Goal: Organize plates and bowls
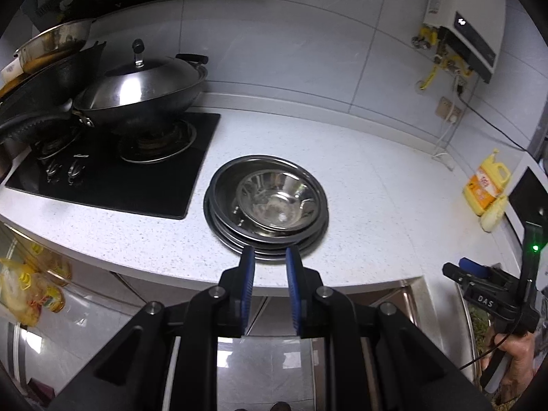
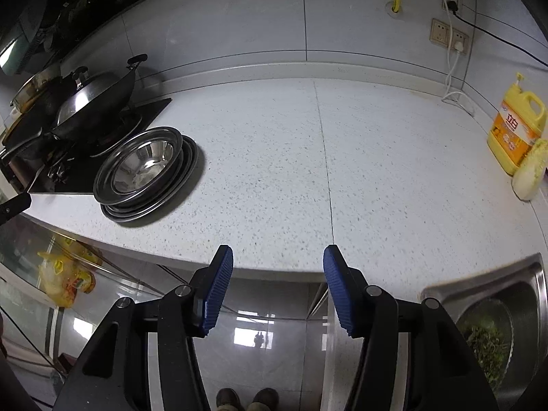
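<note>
A steel bowl (image 1: 274,202) sits in a stack of steel plates (image 1: 267,243) on the white counter (image 1: 359,185), just ahead of the left gripper (image 1: 270,257), whose jaws stand narrowly apart, empty. The right gripper (image 2: 278,257) gapes empty, stack far left.

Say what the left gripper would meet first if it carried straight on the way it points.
Probably the near rim of the plate stack, just beyond the left gripper, whose jaws stand slightly apart with nothing between them. Depth is hard to judge; it might meet the counter edge first.
</note>
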